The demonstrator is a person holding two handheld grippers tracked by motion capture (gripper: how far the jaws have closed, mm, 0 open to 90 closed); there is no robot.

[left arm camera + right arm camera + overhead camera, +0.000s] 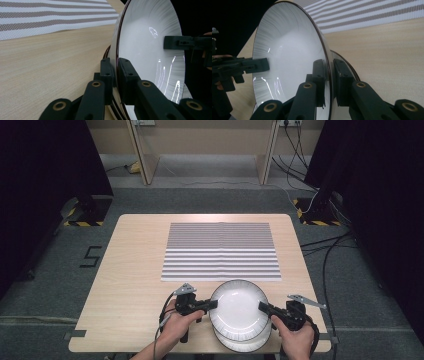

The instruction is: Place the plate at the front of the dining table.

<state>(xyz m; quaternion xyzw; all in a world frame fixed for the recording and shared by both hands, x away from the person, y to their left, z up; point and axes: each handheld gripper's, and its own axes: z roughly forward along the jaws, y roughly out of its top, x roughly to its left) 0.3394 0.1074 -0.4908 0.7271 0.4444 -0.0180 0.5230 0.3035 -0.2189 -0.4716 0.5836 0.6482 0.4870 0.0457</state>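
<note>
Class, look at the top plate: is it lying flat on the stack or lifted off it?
Lifted: both grippers' jaws pinch opposite edges of the top plate, and another plate shows below its near rim.

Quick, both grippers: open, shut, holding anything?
Left gripper: shut on the top plate's left rim.
Right gripper: shut on the same plate's right rim.

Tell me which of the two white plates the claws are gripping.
The upper plate, pinched at its rim by the left claw and right claw. The lower plate lies beneath it on the table, peeking out at the near edge, ungripped.
</note>
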